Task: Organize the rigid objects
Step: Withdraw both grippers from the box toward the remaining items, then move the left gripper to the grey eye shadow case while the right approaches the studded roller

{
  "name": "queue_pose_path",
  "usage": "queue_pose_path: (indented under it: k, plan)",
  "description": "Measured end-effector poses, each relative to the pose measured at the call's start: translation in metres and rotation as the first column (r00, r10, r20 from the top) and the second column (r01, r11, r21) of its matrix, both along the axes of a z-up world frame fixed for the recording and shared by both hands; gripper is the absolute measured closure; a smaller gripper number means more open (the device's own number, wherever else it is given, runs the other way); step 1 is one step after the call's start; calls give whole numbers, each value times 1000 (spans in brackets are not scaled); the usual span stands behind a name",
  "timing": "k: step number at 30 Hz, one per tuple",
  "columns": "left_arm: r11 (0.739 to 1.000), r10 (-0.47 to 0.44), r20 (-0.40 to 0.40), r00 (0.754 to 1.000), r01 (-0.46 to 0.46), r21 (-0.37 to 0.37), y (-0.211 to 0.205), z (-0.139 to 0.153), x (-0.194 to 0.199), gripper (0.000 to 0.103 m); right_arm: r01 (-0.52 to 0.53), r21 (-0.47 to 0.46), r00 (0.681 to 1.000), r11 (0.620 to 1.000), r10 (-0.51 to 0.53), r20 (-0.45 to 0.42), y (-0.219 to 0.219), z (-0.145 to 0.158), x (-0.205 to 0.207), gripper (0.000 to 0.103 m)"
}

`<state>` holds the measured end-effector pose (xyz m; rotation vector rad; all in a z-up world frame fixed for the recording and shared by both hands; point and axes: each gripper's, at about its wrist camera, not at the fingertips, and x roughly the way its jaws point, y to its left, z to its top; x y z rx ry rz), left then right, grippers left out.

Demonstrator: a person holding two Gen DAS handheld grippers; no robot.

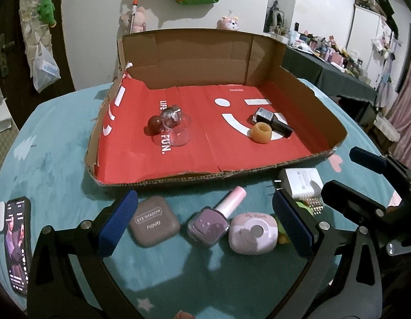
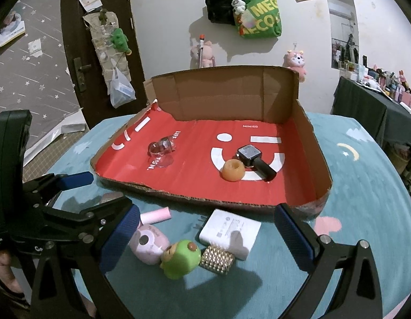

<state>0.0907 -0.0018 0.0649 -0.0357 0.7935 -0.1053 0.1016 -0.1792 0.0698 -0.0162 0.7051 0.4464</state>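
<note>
Left gripper (image 1: 205, 223) is spread wide and holding nothing, hovering low over the row of small items on the teal table (image 1: 59, 159): brown eye shadow compact (image 1: 154, 221), purple nail polish bottle (image 1: 208, 226) with its pink cap, and pink camera-shaped case (image 1: 252, 232). All three sit between its blue pads (image 1: 117, 223), none touched.

Right gripper (image 2: 205, 235) is also spread and empty, framing the green toy figure (image 2: 182, 257), studded gold ring band (image 2: 217, 260) and white charger block (image 2: 229, 232).

Cardboard tray (image 2: 311, 143) (red liner, open front edge) already holds a clear glass piece (image 1: 176, 125) with a dark red ball (image 1: 155, 125) touching it on the left side, and an amber ring-shaped piece (image 1: 261, 132) just beside a black bottle (image 1: 273, 121) on the right.

My read: mid-task, between picks, six pieces left outside the tray. Next move calls for committing to one target; the items lie close together, so the jaws must narrow and centre on a single piece (the compact looks easiest for the left) to avoid dragging neighbours.
</note>
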Motion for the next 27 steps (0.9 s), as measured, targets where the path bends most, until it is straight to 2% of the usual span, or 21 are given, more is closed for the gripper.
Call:
queue_pose_path:
  k: [27]
  plan:
    - [1000, 1, -73, 997, -1, 0, 0, -32, -29, 0, 4, -31, 998, 1000, -6, -63, -6, -31, -29, 0]
